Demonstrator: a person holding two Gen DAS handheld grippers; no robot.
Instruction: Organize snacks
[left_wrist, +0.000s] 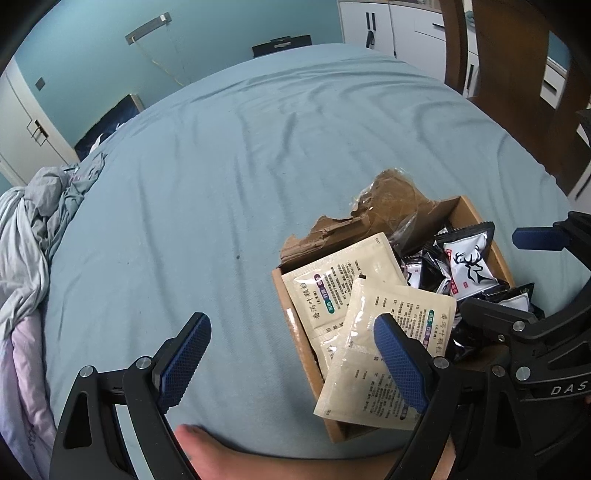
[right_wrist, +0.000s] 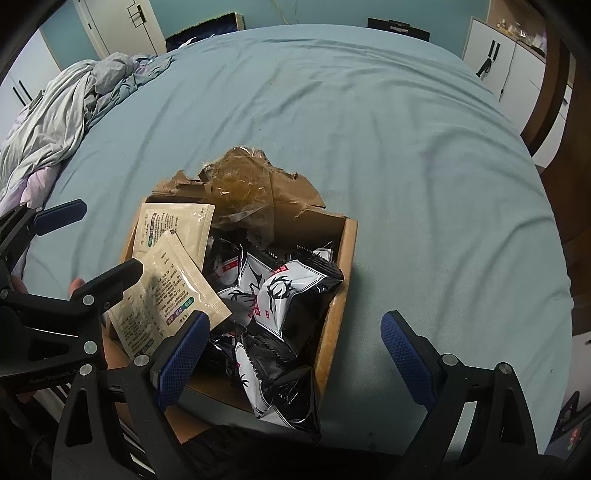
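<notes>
Gaping wide over the blue bedsheet (left_wrist: 221, 177), the left gripper (left_wrist: 291, 354) holds nothing between its blue-padded fingers (left_wrist: 184, 362). Its right finger overlaps the near beige sachet (left_wrist: 369, 369) in the left wrist view, though whether the pad touches the sachet cannot be told. That sachet leans over the near left edge of the cardboard box (left_wrist: 295, 325), and a second beige sachet (left_wrist: 332, 280) lies just behind it inside the box. The left finger hangs over bare sheet, well to the left of the box.

The right gripper (right_wrist: 295, 354) also stands wide open and empty. In the right wrist view its left finger (right_wrist: 181, 354) sits over the near left part of the box (right_wrist: 340, 288), just beside the corner of the near sachet (right_wrist: 170, 295), while its right finger (right_wrist: 406, 354) hangs over bare sheet to the right of the box wall. Between the two fingers lies the pile of black-and-white snack packets (right_wrist: 280, 295) printed with a deer head, filling the right side of the box. A torn cardboard flap (right_wrist: 236, 184) with crumpled clear tape stands at the far side of the box.

A rumpled grey blanket (right_wrist: 66, 110) lies at the far left of the bed. A bare foot (left_wrist: 207, 446) rests on the sheet at the near edge, between the left gripper's fingers.
</notes>
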